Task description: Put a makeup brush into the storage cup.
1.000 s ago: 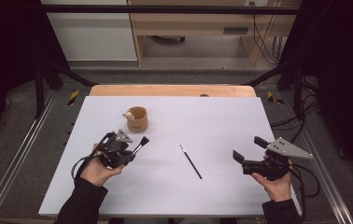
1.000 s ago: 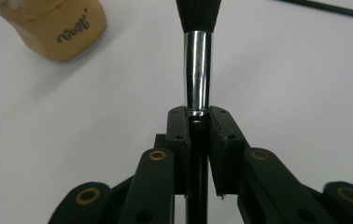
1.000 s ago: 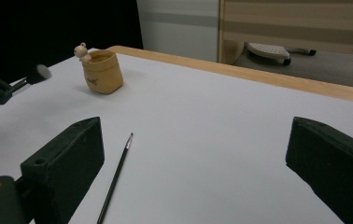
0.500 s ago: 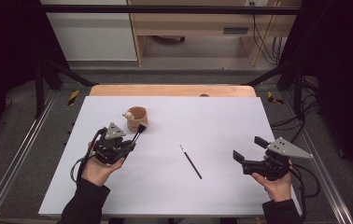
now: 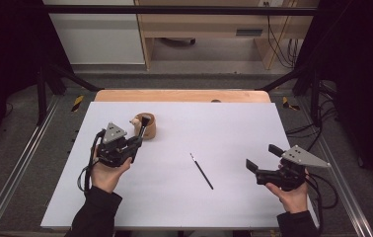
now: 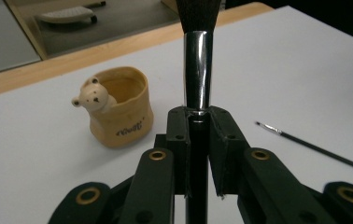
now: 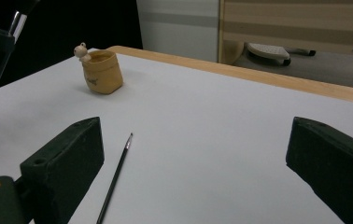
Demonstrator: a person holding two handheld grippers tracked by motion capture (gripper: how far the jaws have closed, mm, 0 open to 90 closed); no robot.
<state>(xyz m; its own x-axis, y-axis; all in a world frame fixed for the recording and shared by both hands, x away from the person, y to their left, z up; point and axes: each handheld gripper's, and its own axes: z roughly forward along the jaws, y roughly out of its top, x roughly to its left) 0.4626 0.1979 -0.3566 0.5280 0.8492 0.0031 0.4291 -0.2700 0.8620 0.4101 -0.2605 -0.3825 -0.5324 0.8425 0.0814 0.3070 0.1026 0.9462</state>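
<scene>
Brush (image 6: 198, 70), judged light, stiff and slippery along its metal collar, was clamped at its black handle by the left gripper (image 6: 198, 116), bristles raised near the bear cup (image 6: 118, 109) on the table (image 6: 282, 60).

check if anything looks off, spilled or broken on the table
Nothing stands out. The bear cup stands upright, the thin brush lies loose mid-table, and the left gripper holds the large brush straight.

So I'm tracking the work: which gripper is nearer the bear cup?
Left. The left gripper, shut on a brush, is right beside the bear cup; the right gripper stays open far across the table.
</scene>
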